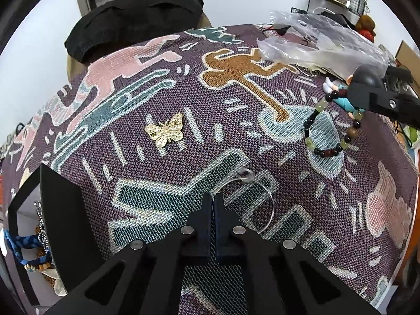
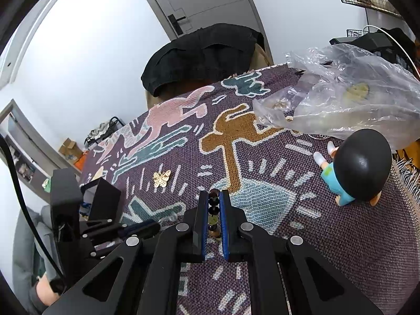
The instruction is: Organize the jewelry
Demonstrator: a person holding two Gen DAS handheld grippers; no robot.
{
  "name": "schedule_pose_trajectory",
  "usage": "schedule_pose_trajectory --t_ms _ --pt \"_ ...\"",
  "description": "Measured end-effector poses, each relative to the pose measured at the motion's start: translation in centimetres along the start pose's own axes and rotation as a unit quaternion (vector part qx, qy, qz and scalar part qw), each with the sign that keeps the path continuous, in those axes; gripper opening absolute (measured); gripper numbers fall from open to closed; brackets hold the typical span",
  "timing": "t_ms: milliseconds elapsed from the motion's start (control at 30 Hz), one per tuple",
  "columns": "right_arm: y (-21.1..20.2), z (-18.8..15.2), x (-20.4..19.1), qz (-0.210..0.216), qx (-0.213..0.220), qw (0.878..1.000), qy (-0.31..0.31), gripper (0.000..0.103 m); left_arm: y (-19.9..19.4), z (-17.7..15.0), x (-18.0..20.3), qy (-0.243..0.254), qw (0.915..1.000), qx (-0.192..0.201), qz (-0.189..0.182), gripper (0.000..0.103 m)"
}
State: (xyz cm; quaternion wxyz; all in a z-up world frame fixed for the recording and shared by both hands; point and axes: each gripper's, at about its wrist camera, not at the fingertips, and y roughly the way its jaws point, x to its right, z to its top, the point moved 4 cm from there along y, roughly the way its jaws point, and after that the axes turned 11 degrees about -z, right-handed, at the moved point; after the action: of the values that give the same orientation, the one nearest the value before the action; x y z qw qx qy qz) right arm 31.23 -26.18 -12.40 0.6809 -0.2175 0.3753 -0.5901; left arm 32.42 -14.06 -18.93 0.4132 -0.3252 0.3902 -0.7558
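Left gripper [image 1: 213, 204]: we pinch the wire hoop [image 1: 258, 202] shut, low over the cloth.
Right gripper [image 2: 213, 210]: we clamp the bead bracelet [image 1: 325, 128], dangling clear for carrying.
Butterfly brooch [image 1: 166, 130]: lies untouched, we judge it next.

bag contents [image 2: 357, 90] blurred, box [image 1: 52, 210] cropped
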Motion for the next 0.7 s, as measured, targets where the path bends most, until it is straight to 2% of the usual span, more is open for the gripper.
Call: schedule_pose_trajectory --t_ms 133,467,700 --pt "-0.6 0.0 0.0 -0.001 0.005 1.000 -0.003 0.009 -0.9 0.3 -0.1 -0.007 0.9998 0.016 -0.002 0.001" --pt "-2.5 0.5 -1.5 0.010 0.024 1.000 -0.012 0.009 -7.2 2.5 -0.3 -0.004 0.9963 0.086 0.001 0.001" --pt "-3.6 1.4 -3.8 0.025 0.038 0.999 -0.027 0.009 -11.2 2.9 -2.7 -0.020 0.9919 0.125 0.016 0.001"
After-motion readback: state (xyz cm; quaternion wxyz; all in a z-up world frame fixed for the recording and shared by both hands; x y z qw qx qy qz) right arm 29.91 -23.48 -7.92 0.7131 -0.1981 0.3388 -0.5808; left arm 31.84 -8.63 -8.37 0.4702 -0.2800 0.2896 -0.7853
